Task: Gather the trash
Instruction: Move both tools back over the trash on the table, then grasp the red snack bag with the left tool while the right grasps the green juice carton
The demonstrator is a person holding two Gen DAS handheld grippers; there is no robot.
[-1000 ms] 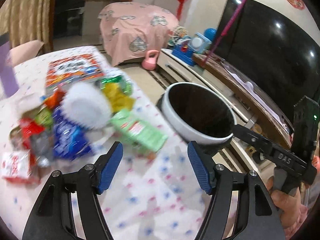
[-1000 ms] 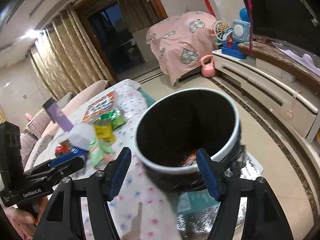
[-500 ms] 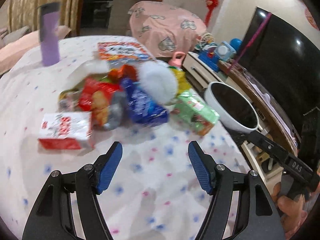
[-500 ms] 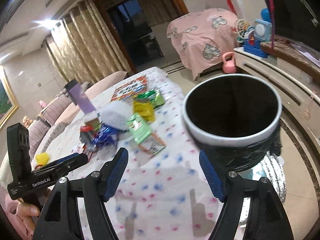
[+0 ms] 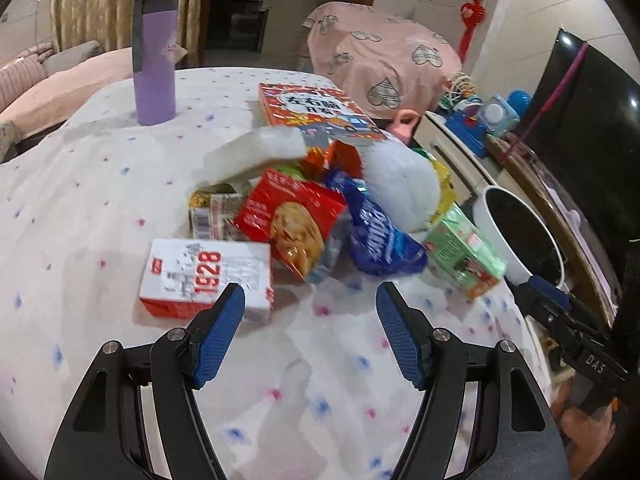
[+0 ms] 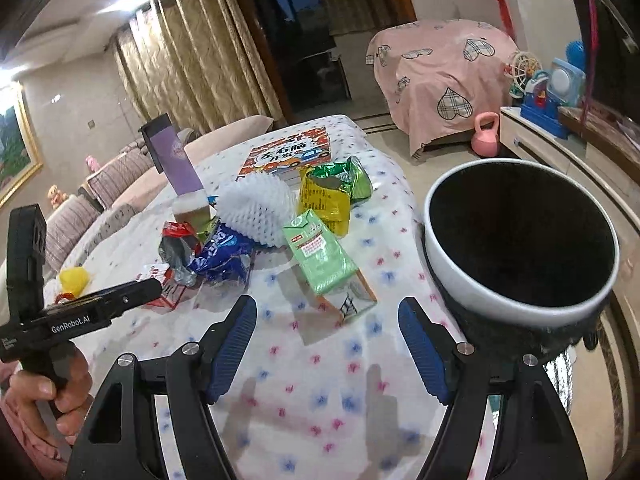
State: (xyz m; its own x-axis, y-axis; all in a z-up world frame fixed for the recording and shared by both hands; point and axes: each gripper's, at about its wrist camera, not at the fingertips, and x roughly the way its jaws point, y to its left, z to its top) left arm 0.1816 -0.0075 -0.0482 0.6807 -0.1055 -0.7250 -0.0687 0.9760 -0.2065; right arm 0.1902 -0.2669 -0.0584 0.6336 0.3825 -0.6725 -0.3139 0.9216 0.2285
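Both tools hang over the cloth-covered bench (image 5: pixel 72 208), a soft white cover dotted with small blue and pink flowers. The left hand-held gripper (image 5: pixel 310 336) stands with its ribbed blue pads (image 5: pixel 218 334) wide apart and nothing between them; the right hand-held gripper (image 6: pixel 326 350) is likewise spread wide and empty, over bare cloth.

The trash sits in a loose heap in the middle of the bench. Nearest the left tool is a white and red carton (image 5: pixel 208 276) printed 1928, its print smeared by blur. Behind it lie a crinkly red biscuit wrapper (image 5: pixel 292 220), a glossy blue foil bag (image 5: pixel 376 240), a white foam net sleeve (image 6: pixel 256 208) with a bumpy weave, a flat green drink carton (image 6: pixel 322 258), and shiny yellow and green wrappers (image 6: pixel 332 188). Several pieces overlap, so the lower ones are only partly seen.

A tall purple tumbler (image 5: pixel 154 56) with a dark lid stands upright, well apart from the heap. A flat red picture book (image 5: pixel 312 108) lies beyond it.

The round bin (image 6: pixel 520 240), white-rimmed with a black liner, sits just off the bench edge beside the right tool; its inside is too dark to make out.

A hand (image 6: pixel 48 396) grips the left tool's handle, partly cut off by the frame.
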